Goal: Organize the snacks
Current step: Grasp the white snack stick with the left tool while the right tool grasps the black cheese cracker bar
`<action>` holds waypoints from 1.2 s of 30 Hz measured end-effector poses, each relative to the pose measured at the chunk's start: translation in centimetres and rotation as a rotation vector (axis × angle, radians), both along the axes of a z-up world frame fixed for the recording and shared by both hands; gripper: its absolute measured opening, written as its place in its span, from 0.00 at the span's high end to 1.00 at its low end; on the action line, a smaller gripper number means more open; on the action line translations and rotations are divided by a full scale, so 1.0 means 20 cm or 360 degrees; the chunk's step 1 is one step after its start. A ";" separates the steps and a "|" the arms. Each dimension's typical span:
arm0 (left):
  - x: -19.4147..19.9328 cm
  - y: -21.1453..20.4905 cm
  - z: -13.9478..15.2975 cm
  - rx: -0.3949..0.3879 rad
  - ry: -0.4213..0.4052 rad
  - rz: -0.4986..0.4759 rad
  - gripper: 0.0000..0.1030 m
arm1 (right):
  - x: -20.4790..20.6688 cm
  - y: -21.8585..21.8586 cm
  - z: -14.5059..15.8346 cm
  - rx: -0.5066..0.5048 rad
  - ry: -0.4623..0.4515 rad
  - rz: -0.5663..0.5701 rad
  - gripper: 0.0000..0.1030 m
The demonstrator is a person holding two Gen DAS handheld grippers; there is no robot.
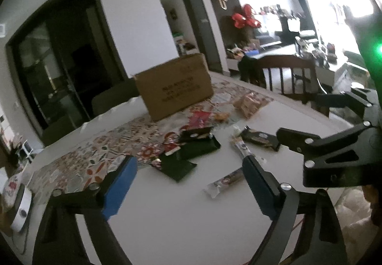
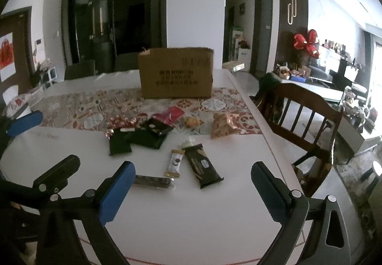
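Several snack packets lie loose on the white table (image 2: 191, 217). A dark bar (image 2: 203, 166), a small white-and-gold packet (image 2: 175, 163) and a dark striped stick (image 2: 152, 181) lie nearest. Dark green pouches (image 2: 143, 137), red packets (image 2: 173, 114) and a tan bag (image 2: 223, 125) lie further back. A cardboard box (image 2: 176, 73) stands upright behind them. My right gripper (image 2: 191, 172) is open and empty above the near table. My left gripper (image 1: 188, 164) is open and empty, left of the snacks; pouches (image 1: 188, 152) and a silver stick (image 1: 224, 182) lie between its fingers' line of sight.
A patterned runner (image 2: 71, 102) crosses the table under the box. A wooden chair (image 2: 308, 117) stands at the table's right edge. A white round device (image 1: 21, 207) sits at the table's left. The right gripper's body (image 1: 334, 152) shows in the left wrist view.
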State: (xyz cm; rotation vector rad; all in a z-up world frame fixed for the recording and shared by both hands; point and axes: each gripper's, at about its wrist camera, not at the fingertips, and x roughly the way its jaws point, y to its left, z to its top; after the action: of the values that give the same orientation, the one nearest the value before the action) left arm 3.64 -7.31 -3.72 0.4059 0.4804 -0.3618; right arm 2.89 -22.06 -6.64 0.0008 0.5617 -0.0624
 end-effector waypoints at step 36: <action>0.40 -0.27 -0.44 0.0086 0.0658 -0.0412 0.63 | 0.50 -0.18 -0.40 0.0065 0.0385 0.0186 0.30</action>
State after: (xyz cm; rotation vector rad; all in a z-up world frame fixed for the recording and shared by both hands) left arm 11.57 -12.63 -12.57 0.4488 0.8453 -0.6907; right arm 12.81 -25.62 -14.60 0.0002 0.8036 0.0638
